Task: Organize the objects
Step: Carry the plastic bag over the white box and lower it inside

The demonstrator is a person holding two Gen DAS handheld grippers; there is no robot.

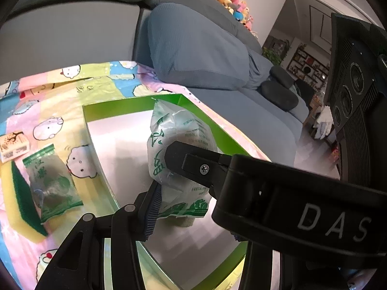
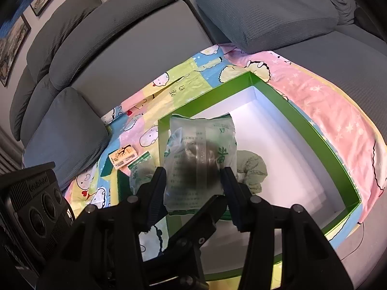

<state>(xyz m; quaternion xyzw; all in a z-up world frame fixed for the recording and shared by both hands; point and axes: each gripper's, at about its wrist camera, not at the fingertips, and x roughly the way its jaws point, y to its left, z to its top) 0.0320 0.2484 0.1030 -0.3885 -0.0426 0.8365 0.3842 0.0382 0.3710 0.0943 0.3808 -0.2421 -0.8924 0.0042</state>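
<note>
Although both grippers meet over the same item, the grip appears to belong to the right gripper (image 2: 193,183).

Far left on the patterned sheet (image 1: 60,89), outside the box: a small printed carton (image 1: 14,145), a yellow-and-green sponge (image 1: 21,198), and a second green-printed packet (image 1: 52,181) lying partly on the sponge. None is being handled.

Centre: the green-walled box (image 1: 135,101) with a white floor. The packet (image 2: 200,159), clear plastic with green print and dark contents, is held above the box's left part, its long axis roughly upright and in line with the right gripper's fingers. The right jaws pinch it from both sides. The left gripper (image 1: 159,183) is at the same packet; one ribbed pad touches its lower edge, but the right gripper's finger crosses the view, so I cannot tell whether the left jaws are spread or closing on the packet.

Box contents: a pale green crumpled item (image 2: 251,169) rests on the floor, just behind and right of the packet. The remaining floor is bare.

Judgement: the packet is already over the box, directly ahead of the right jaws; the coming move is lowering and letting go. Risk: landing on the crumpled item or catching the left wall.

Right: grey sofa cushions (image 2: 263,12).
</note>
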